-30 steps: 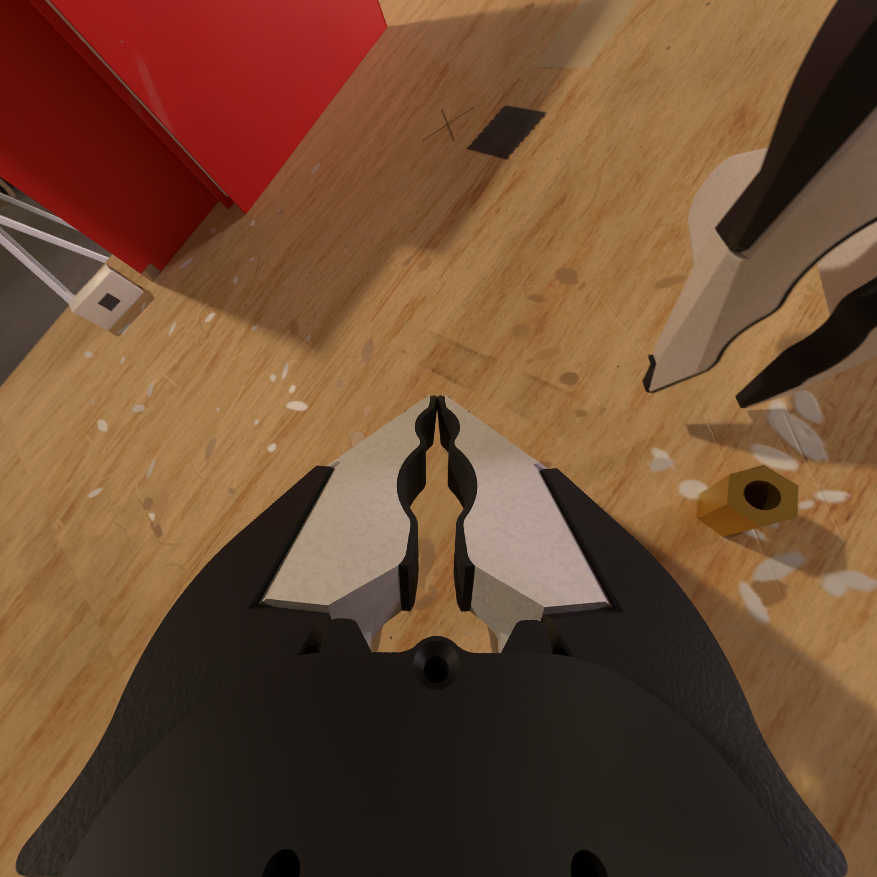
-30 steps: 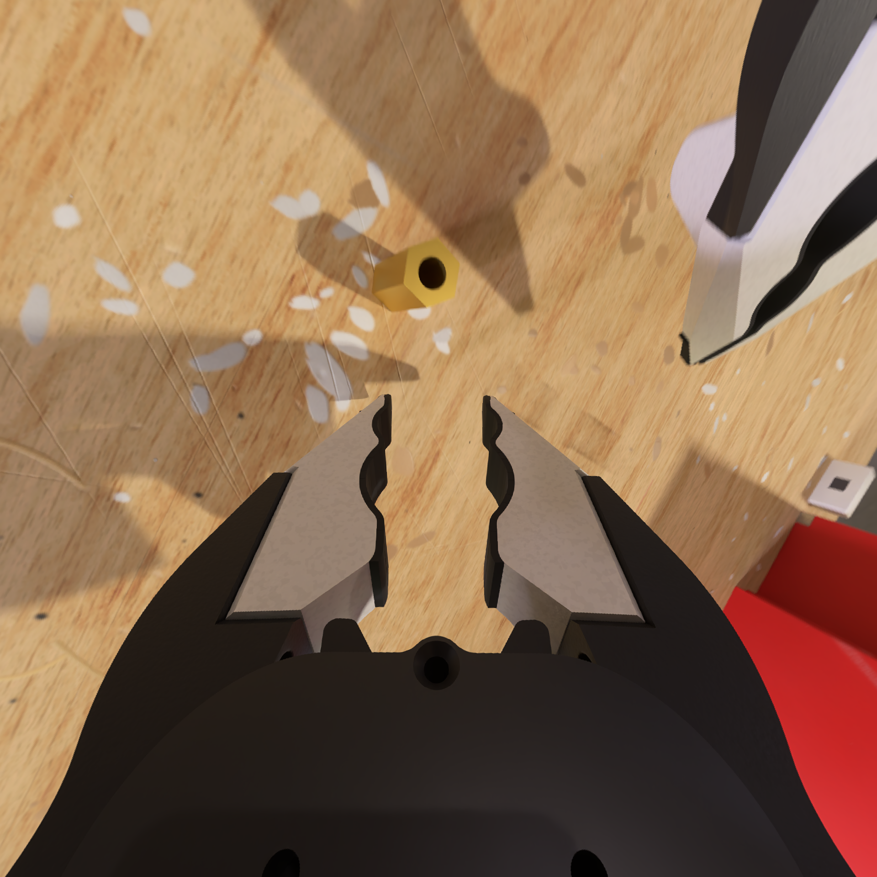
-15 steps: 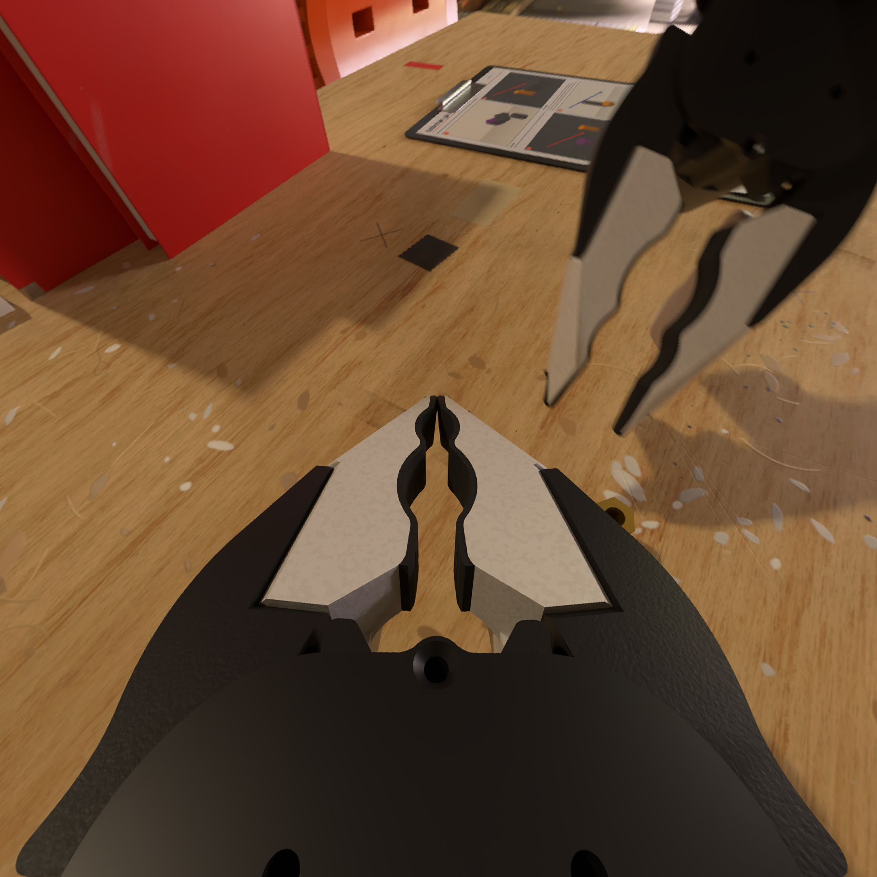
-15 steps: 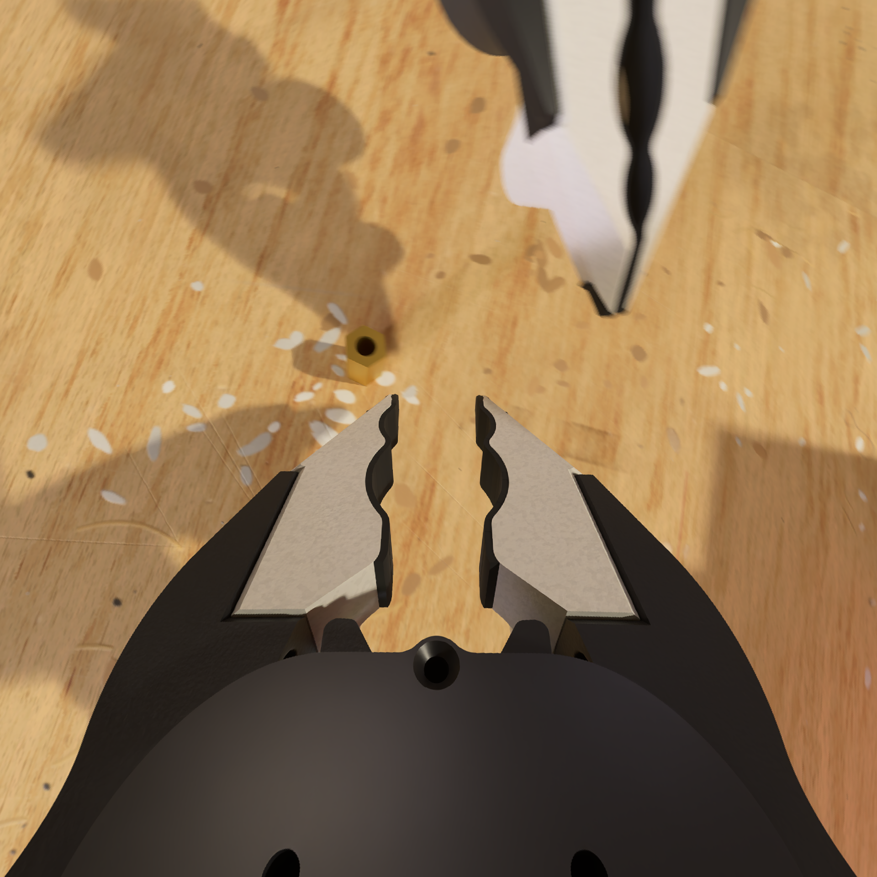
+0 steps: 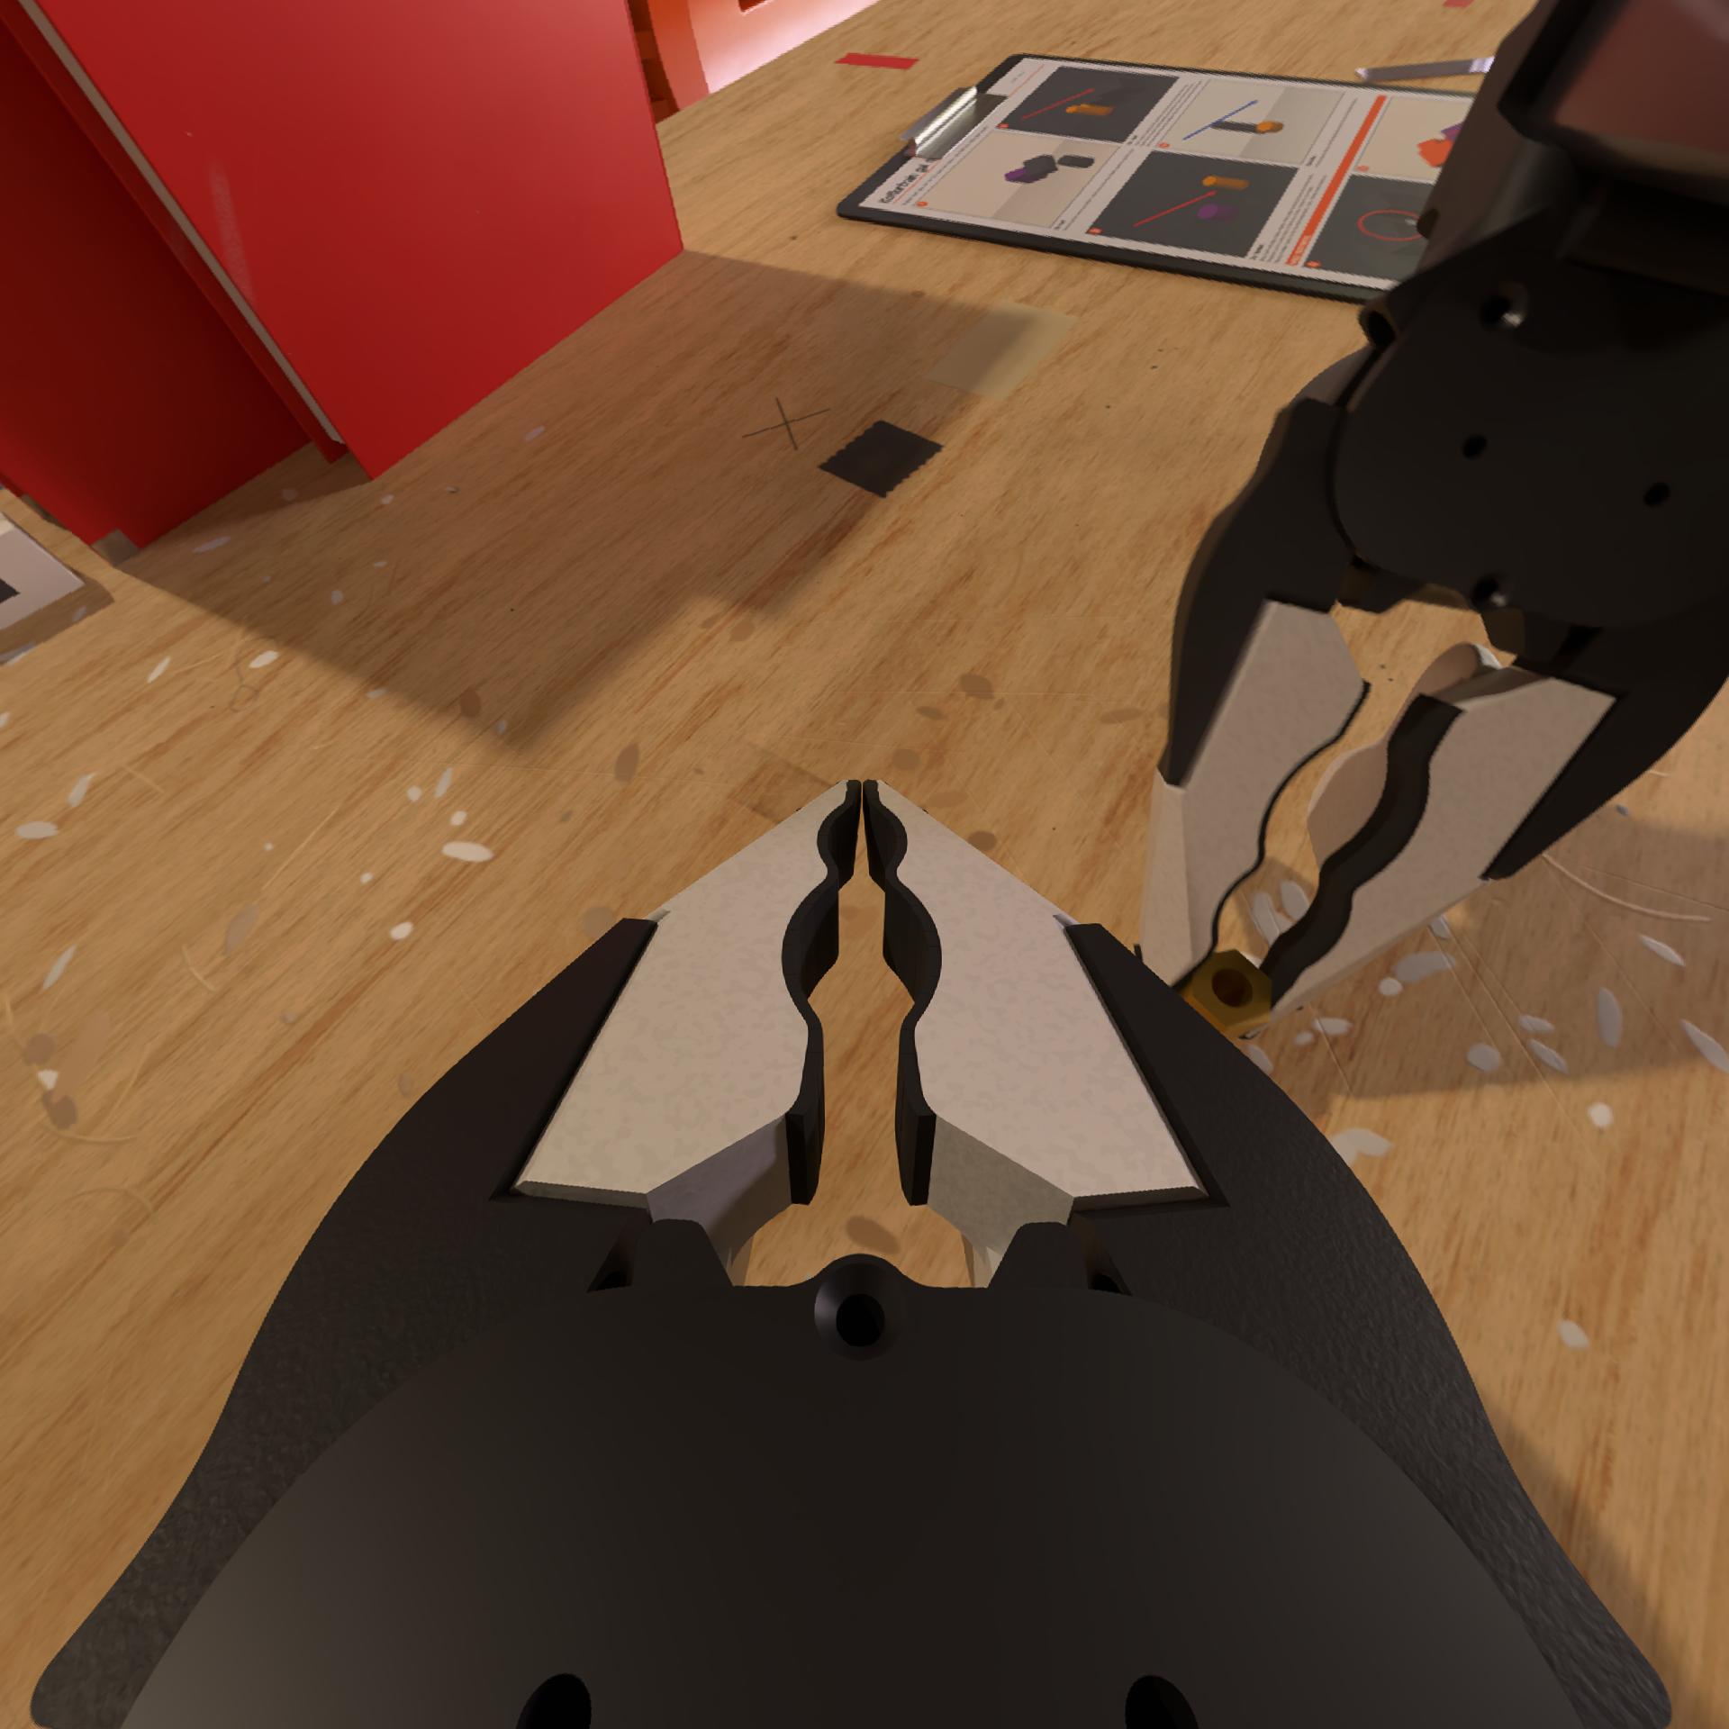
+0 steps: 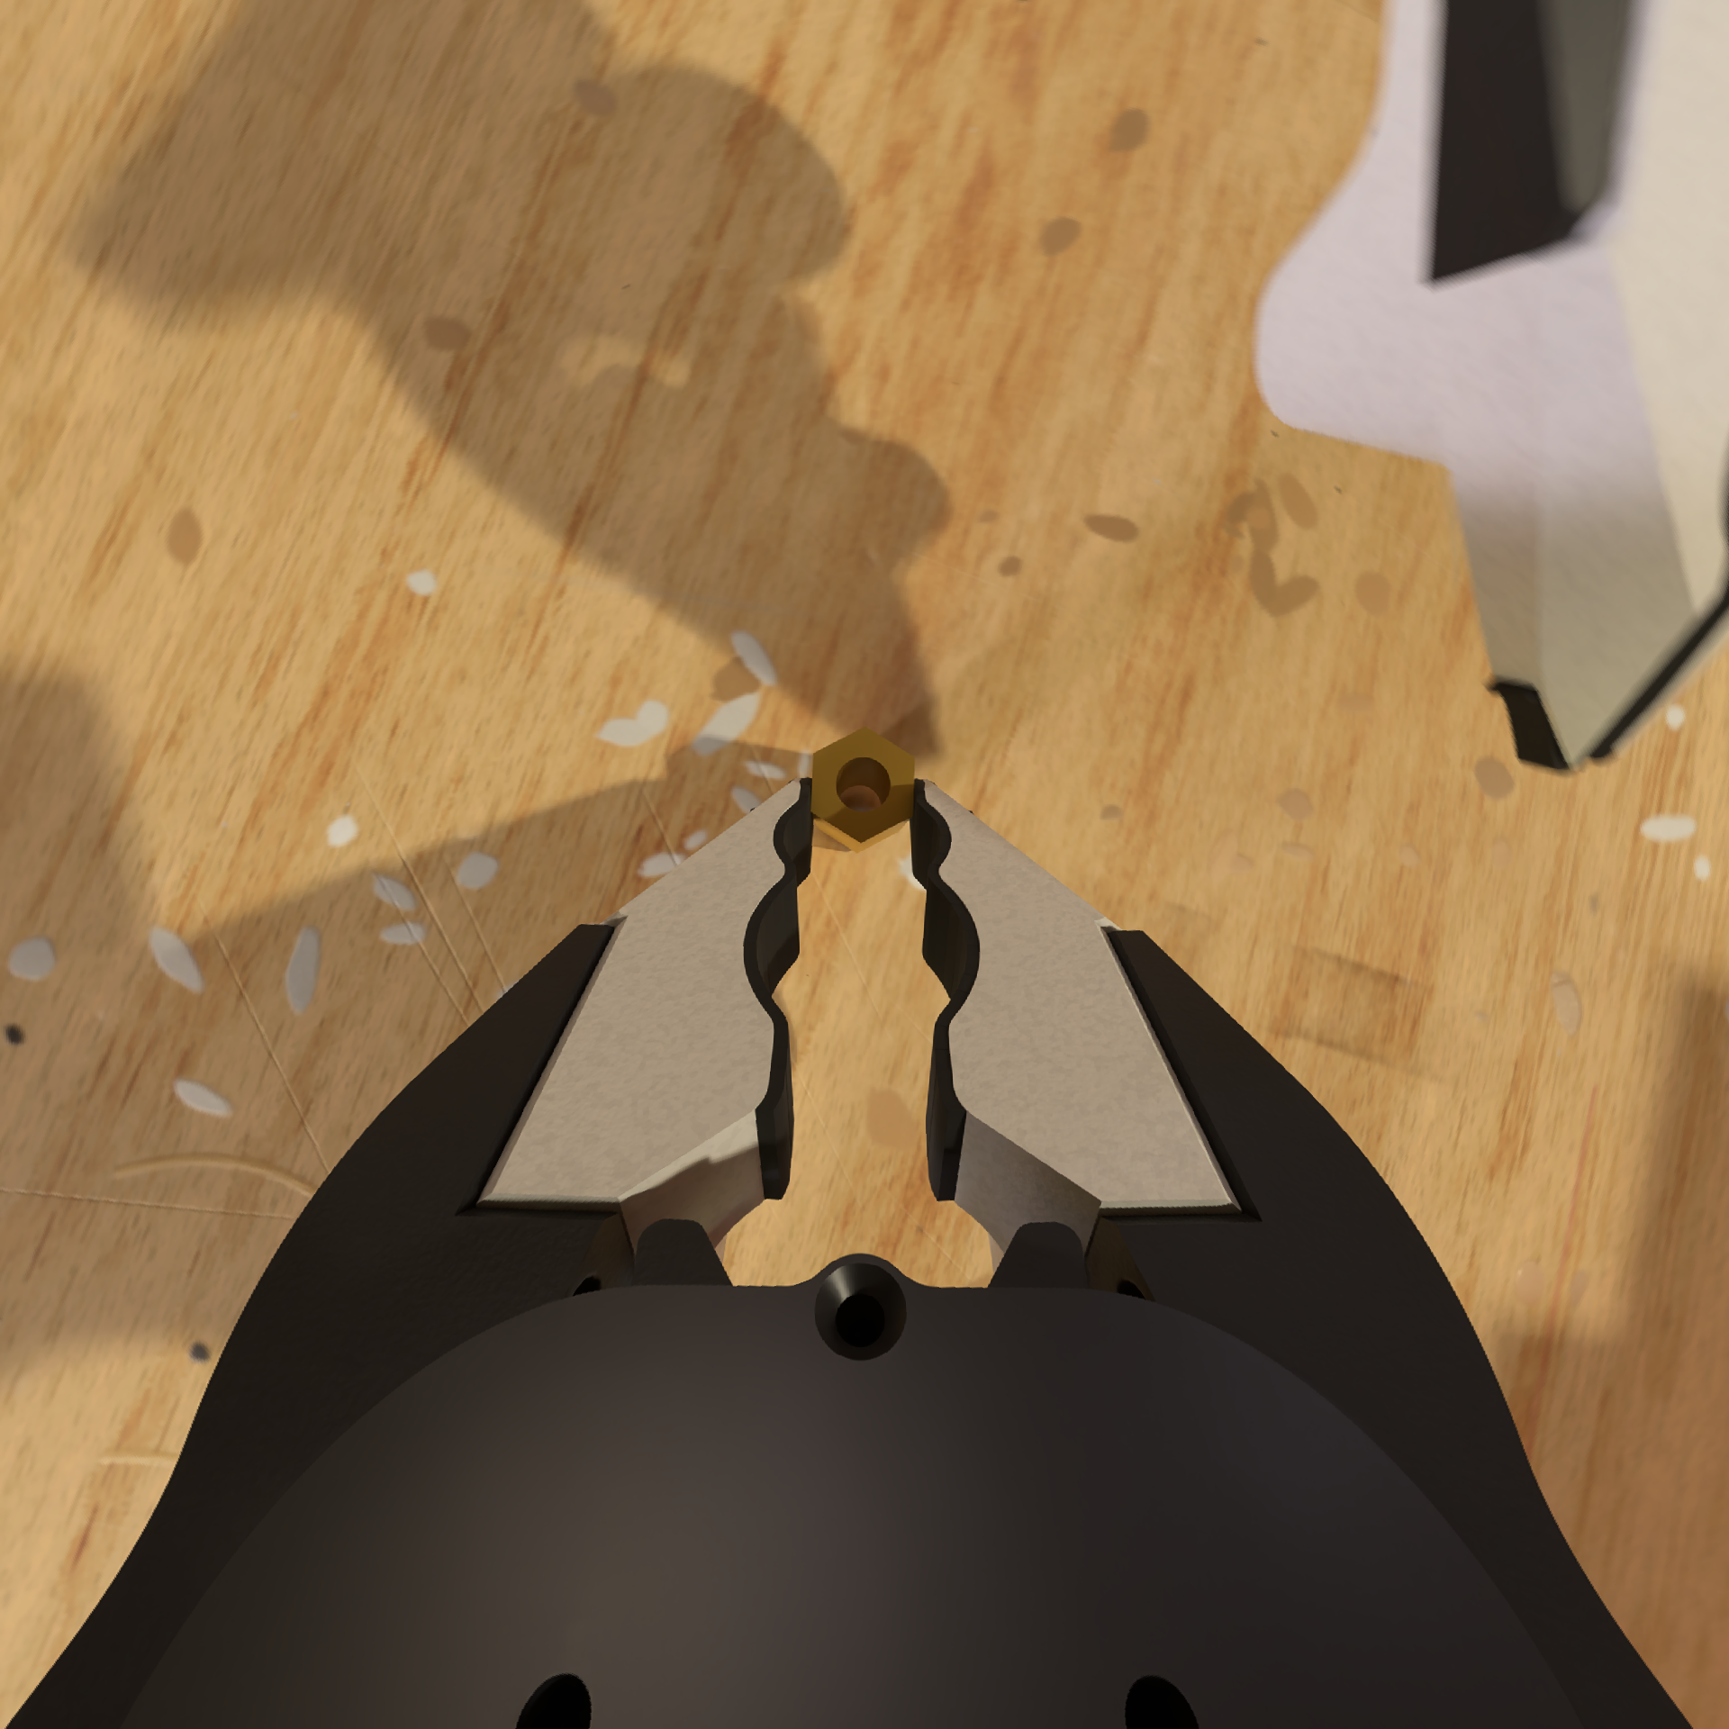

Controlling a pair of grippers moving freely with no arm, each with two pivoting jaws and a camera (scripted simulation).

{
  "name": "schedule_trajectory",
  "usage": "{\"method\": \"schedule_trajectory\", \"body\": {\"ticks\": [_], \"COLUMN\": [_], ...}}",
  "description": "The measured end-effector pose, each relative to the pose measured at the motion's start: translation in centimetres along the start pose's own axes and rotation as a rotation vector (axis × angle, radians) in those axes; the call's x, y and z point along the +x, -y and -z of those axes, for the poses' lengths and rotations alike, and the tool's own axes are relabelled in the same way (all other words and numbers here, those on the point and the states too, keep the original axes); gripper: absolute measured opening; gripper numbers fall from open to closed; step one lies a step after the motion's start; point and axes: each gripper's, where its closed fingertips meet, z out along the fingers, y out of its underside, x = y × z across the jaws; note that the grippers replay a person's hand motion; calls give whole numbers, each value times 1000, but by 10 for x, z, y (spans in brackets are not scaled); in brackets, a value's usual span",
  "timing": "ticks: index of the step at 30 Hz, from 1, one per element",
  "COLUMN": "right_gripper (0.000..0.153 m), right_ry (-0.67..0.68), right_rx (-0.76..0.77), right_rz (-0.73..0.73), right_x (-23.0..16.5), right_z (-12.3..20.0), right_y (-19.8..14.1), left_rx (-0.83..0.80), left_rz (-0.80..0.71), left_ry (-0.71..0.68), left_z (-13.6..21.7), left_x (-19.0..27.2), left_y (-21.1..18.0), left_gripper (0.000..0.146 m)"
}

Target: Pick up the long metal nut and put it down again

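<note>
The long metal nut (image 6: 861,789) is a small brass hex piece with a hole down its middle, on the wooden table among white flecks. My right gripper (image 6: 861,795) has its two fingertips pressed against opposite sides of the nut, with the jaws narrowed onto it. In the left wrist view the right gripper (image 5: 1216,992) reaches down at the right with the nut (image 5: 1227,987) between its tips at table level. My left gripper (image 5: 859,788) is shut and empty, just left of the nut. The left gripper also shows in the right wrist view (image 6: 1590,561), at the upper right.
A red box (image 5: 374,234) stands at the far left. A clipboard (image 5: 1169,159) with pictures lies at the back right. A small black patch (image 5: 879,457) and a pencilled cross mark the table's middle. A white block (image 5: 28,589) sits at the left edge.
My right gripper has moved forward and down to the nut and closed its open jaws on it. The left gripper stays shut and has barely moved.
</note>
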Motion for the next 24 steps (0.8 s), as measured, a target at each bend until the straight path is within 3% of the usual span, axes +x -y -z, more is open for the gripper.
{"method": "schedule_trajectory", "body": {"ticks": [8,14,17,20,24], "right_gripper": [20,20,21,68,78], "right_ry": [-8,-160,-107,-82,-201], "right_rx": [227,-67,-109,-69,-23], "right_rz": [-378,-367,-392,-373,-348], "right_x": [50,55,37,33,62], "right_z": [26,21,11,14,30], "right_y": [-9,-38,-28,-18,-25], "left_rx": [67,61,52,48,85], "left_rz": [37,54,59,85,158], "left_ry": [65,76,74,66,21], "left_z": [5,2,-2,-3,-2], "left_x": [-13,-16,-15,-15,-13], "left_y": [10,8,6,4,8], "left_gripper": [0,0,0,0,0]}}
